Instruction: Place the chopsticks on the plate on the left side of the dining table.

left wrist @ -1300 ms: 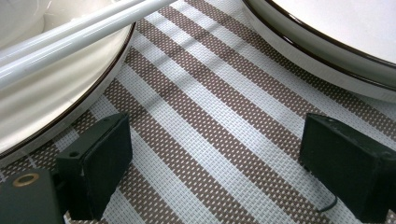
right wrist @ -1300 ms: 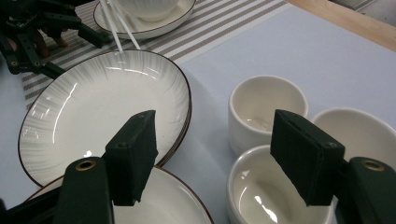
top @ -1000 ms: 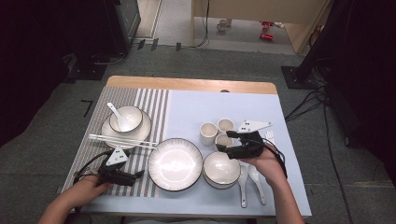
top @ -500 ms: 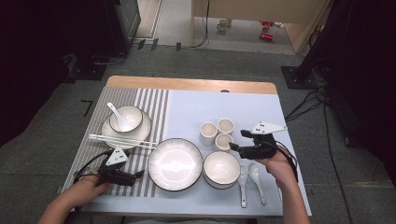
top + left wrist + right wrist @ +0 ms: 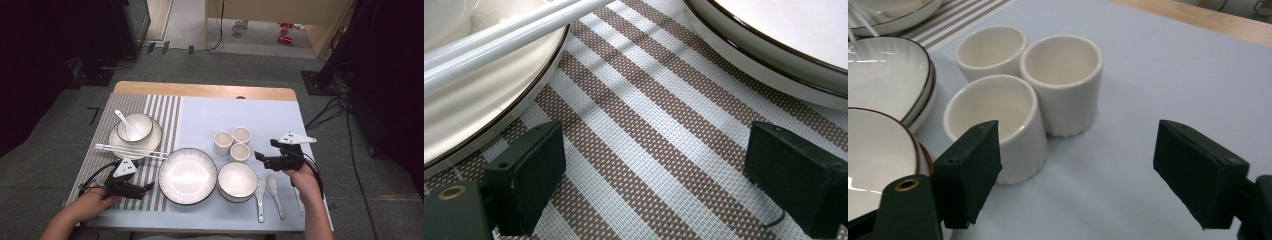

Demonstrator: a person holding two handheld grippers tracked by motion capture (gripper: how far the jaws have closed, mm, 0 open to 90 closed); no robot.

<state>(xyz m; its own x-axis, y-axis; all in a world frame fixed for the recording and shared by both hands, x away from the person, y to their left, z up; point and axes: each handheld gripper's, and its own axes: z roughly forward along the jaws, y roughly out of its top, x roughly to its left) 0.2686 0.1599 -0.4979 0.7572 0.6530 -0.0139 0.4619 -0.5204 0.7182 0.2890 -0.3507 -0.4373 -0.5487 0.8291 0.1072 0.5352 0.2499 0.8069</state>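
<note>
Three white cups (image 5: 232,142) stand close together on the pale blue mat (image 5: 200,120). My right gripper (image 5: 261,160) is just right of them, low over the mat, pointing at them. In the right gripper view the right gripper (image 5: 1083,175) has wide-set jaws that have just been opening, with nothing between them. The nearest cup (image 5: 998,125) stands just beyond its left jaw. My left gripper (image 5: 146,189) rests open on the striped mat (image 5: 649,125), between the chopsticks (image 5: 499,30) and the big plate's rim (image 5: 774,65).
A large white plate (image 5: 187,175) and a bowl (image 5: 237,180) sit at the front. Two white spoons (image 5: 267,192) lie right of the bowl. A small bowl with a spoon (image 5: 134,127) stands on a plate at the left, with chopsticks (image 5: 132,150) across its front.
The right gripper has drawn back to the right from the cups and sunk a little, and its jaws stand wider. The left hand has stayed put.
</note>
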